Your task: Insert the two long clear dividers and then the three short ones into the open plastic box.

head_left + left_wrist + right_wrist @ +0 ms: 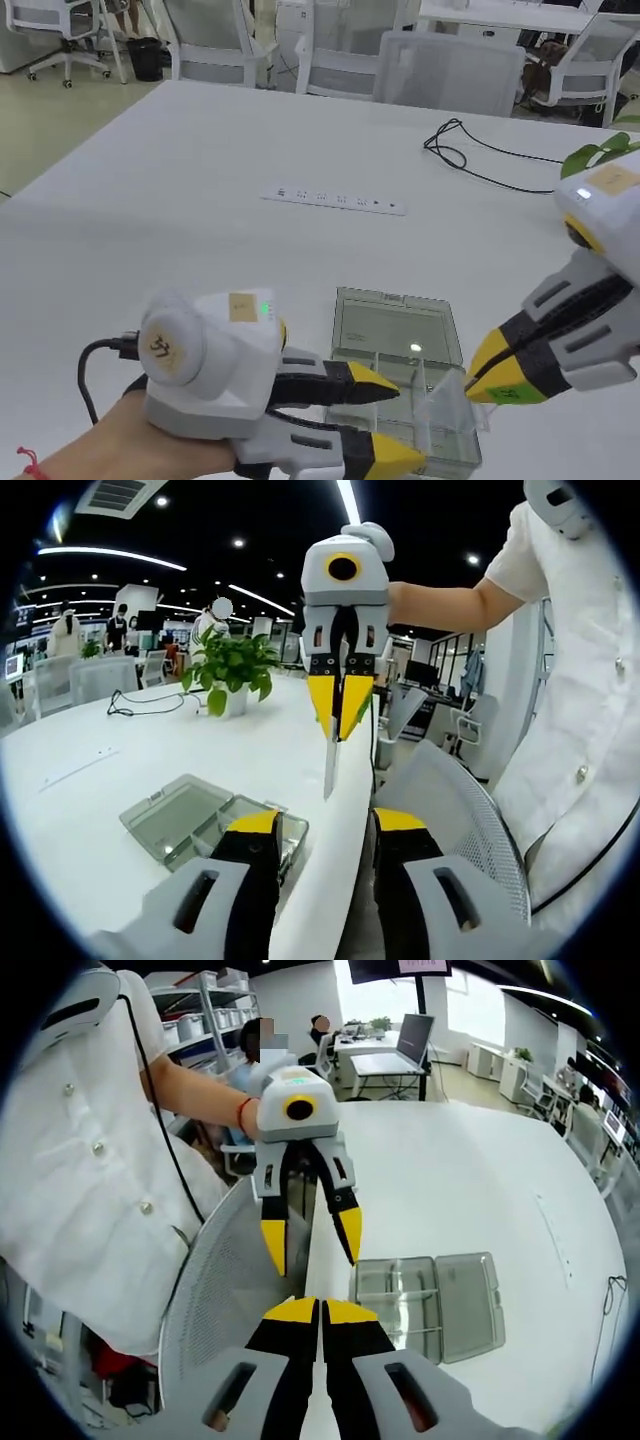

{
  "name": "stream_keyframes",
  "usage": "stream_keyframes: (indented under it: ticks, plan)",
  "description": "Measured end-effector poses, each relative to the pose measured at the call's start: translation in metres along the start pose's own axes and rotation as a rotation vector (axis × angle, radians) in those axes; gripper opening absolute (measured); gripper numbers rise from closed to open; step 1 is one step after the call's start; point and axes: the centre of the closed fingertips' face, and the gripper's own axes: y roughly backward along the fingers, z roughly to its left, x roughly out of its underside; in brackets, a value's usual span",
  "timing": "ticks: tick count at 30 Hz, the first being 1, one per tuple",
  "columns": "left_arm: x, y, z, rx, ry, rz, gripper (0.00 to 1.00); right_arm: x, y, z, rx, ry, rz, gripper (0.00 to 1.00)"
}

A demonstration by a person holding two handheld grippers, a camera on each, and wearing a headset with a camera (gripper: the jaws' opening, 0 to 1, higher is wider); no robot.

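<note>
The open clear plastic box (pixel 404 318) lies at the near table edge, its lid flat towards the far side and clear partitions showing in its base (pixel 392 1298). My right gripper (pixel 478 378) is shut on a clear divider (pixel 447 398) that hangs over the base's right part. From the left gripper view, that divider (pixel 329 770) points down from the right gripper (pixel 340 725) above the box (pixel 205 818). My left gripper (pixel 395 420) stands open and empty just left of the base, facing the right gripper.
Farther back on the white table (pixel 200 200) lie a white power strip (pixel 335 198) and a black cable (pixel 480 160). A potted plant (pixel 230 670) stands at the right. A mesh chair (pixel 450 810) and the person's body are close to the near edge.
</note>
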Motion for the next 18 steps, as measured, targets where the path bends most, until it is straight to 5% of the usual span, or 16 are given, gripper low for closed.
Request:
stream_keyframes:
  ticks: [18]
  plan:
    - [0.020, 0.018, 0.023, -0.075, 0.008, 0.050, 0.61, 0.008, -0.013, -0.034, 0.071, -0.017, 0.022, 0.03]
